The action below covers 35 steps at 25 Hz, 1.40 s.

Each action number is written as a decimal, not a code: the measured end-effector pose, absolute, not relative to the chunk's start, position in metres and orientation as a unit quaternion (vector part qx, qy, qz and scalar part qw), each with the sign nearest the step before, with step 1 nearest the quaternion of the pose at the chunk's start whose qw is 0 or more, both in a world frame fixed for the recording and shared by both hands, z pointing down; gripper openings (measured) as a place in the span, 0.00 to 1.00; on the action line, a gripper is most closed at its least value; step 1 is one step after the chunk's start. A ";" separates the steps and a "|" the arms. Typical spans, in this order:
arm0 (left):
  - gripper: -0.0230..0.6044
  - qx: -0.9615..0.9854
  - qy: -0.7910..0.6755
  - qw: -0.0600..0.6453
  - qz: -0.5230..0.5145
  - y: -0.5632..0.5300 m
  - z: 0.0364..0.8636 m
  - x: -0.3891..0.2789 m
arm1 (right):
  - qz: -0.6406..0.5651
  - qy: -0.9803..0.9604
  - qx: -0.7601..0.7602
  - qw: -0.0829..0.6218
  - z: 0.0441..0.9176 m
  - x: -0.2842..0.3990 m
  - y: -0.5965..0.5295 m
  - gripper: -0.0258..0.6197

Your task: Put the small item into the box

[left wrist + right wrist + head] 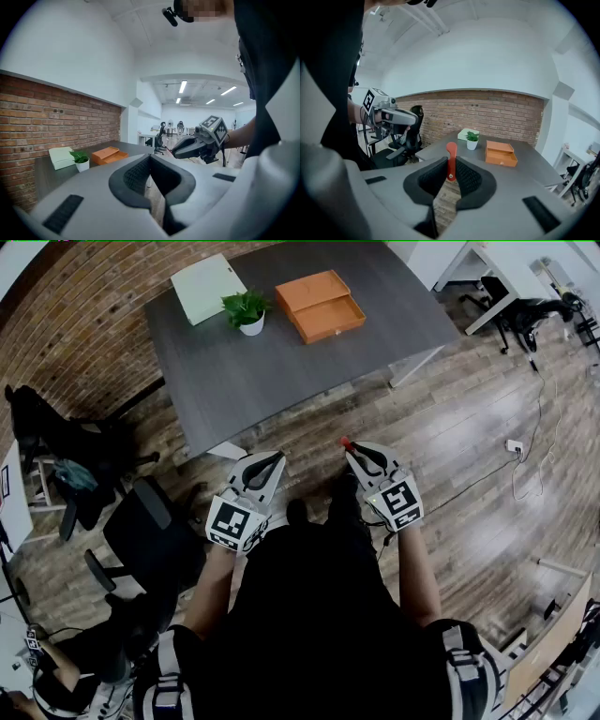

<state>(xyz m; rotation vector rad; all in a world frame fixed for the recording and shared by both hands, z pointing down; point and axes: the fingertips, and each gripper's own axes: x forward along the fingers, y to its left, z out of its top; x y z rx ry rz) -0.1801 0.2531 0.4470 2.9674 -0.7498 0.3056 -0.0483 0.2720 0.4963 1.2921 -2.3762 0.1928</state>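
My right gripper point(359, 454) is shut on a small red item point(346, 442), a thin red piece that stands up between the pads in the right gripper view point(451, 159). The orange box point(321, 304) lies open on the dark grey table point(281, 371), well ahead of both grippers and also seen from the right gripper point(500, 153). My left gripper point(274, 463) is held beside the right one over the wooden floor. Its jaws meet at the tip with nothing between them point(150, 158).
A potted plant point(246, 310) and a pale green box point(208, 287) sit on the table left of the orange box. Black office chairs point(150, 531) stand at the left, off the table's near corner. A white desk point(469, 268) with a chair is at the upper right.
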 end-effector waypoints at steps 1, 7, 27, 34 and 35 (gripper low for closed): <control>0.07 0.963 -0.246 0.035 0.107 0.254 0.449 -0.183 | 0.068 -0.857 0.466 0.211 0.495 -0.050 0.273 0.14; 0.07 0.960 -0.255 0.037 0.109 0.259 0.449 -0.192 | 0.065 -0.858 0.462 0.215 0.490 -0.059 0.273 0.14; 0.07 0.962 -0.238 0.025 0.128 0.239 0.443 -0.145 | 0.082 -0.862 0.458 0.202 0.496 -0.023 0.252 0.14; 0.07 0.961 -0.244 0.030 0.127 0.224 0.441 -0.119 | 0.081 -0.868 0.450 0.193 0.492 -0.002 0.231 0.14; 0.07 0.960 -0.246 0.030 0.128 0.220 0.441 -0.115 | 0.080 -0.870 0.448 0.191 0.489 0.002 0.227 0.14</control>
